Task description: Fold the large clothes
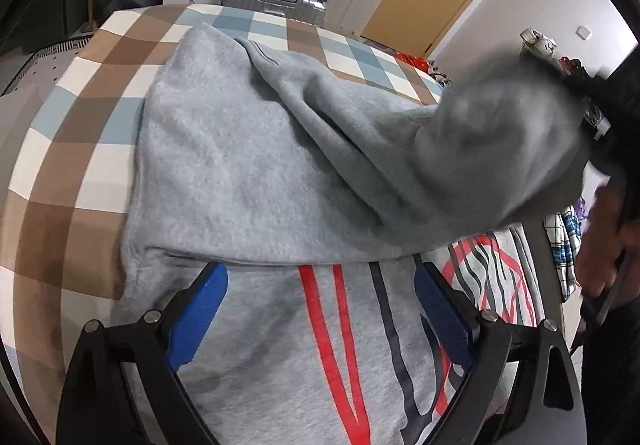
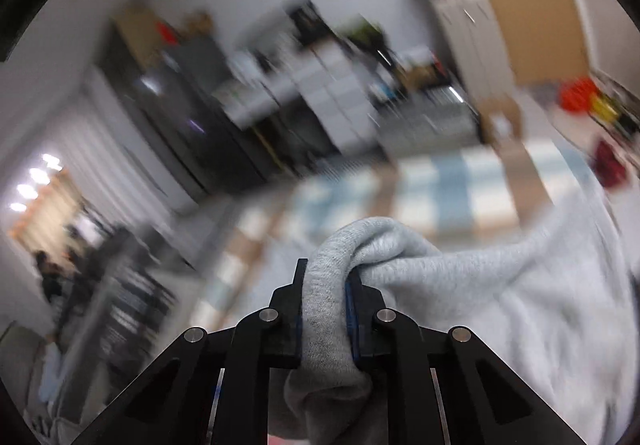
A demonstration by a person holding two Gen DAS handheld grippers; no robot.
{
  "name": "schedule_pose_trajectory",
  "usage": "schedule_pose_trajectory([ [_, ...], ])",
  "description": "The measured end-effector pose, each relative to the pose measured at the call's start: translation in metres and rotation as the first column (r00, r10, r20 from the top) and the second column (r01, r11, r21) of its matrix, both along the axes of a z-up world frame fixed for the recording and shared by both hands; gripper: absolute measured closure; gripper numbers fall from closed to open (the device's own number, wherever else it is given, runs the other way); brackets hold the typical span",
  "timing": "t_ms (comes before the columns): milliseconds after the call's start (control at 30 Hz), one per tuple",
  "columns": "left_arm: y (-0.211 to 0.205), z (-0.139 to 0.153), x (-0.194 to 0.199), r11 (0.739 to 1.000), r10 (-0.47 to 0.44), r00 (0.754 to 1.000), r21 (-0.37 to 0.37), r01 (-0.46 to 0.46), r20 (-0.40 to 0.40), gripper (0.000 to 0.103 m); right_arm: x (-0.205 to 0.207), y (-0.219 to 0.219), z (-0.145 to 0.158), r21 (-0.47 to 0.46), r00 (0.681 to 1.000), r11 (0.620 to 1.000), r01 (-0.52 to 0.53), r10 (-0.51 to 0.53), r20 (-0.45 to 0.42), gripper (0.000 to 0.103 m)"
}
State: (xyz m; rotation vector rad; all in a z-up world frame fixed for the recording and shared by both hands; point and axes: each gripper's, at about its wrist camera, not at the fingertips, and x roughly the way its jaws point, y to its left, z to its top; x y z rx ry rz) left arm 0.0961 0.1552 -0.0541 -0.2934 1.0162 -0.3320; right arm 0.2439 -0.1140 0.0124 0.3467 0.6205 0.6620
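A big grey sweatshirt (image 1: 240, 149) lies on a checked bed (image 1: 72, 117). It has red and dark stripes on the front, near the bottom of the left view.

The right gripper (image 2: 326, 285) is clamped on a bunched-up bit of the grey cloth (image 2: 332, 257). The cloth sits tight between its two jaws and hangs out above and below them. From there the fabric runs away to the right, back down to the rest of the sweatshirt. In the left view this held part looks like a blurry grey flap (image 1: 500, 149) lifted up on the right side, above the flat body.

The left gripper (image 1: 320, 305) has its jaws wide apart. Nothing is between them. It hovers over the striped front, close to the folded edge that runs left to right across the view. I cannot tell if it touches the cloth.

The sweatshirt's long way runs from the near striped end to the far end on the bed. The right hand is the one with the cloth, so it looks like the flap should go across the body toward the left side. The open left gripper sits right in that path, near the fold line, and could hold the body down.
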Motion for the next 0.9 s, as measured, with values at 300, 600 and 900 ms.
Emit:
schedule_pose_trajectory([
  [300, -0.002, 0.001, -0.003, 1.000, -0.021, 1.000, 0.001, 0.021, 0.008, 0.011, -0.028, -0.043, -0.115, -0.104, 0.978, 0.989, 0.107, -0.123, -0.169, 0.081],
  [600, -0.054, 0.018, -0.016, 0.972, -0.237, 0.966, 0.011, 0.237, 0.102, 0.011, -0.109, -0.101, -0.106, 0.058, 0.948, 0.955, 0.290, -0.278, -0.154, 0.007],
  [900, -0.146, 0.027, 0.006, 0.862, -0.403, 0.906, 0.388, 0.327, 0.130, 0.011, -0.085, -0.125, -0.141, 0.349, 0.880, 0.886, 0.305, -0.122, -0.459, 0.007],
])
